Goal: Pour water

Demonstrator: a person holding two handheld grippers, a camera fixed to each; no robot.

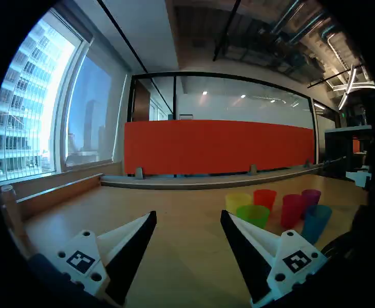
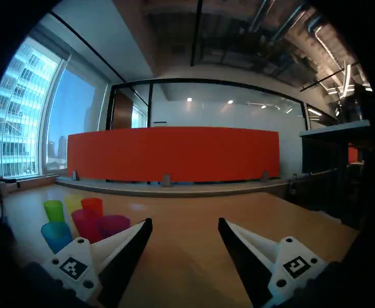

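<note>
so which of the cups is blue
The blue cup, lowest and rightmost of the cluster in the left gripper view, in front of the purple cup. No other is blue.

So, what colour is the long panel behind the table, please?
Orange-red panel, clearest in right gripper view.

The left gripper view looks low and nearly level along the left tongs [image 1: 188, 212] across the wooden worktop [image 1: 136, 205] toward the orange partition [image 1: 218, 146], with the coloured cups [image 1: 293, 208] close by on its right. The right gripper view rides the right tongs [image 2: 184, 220] at a similar height and heading, with those cups [image 2: 87, 223] close on its left. Both views share the worktop, partition, cups and the windows [image 1: 33, 123] at the left.
</note>
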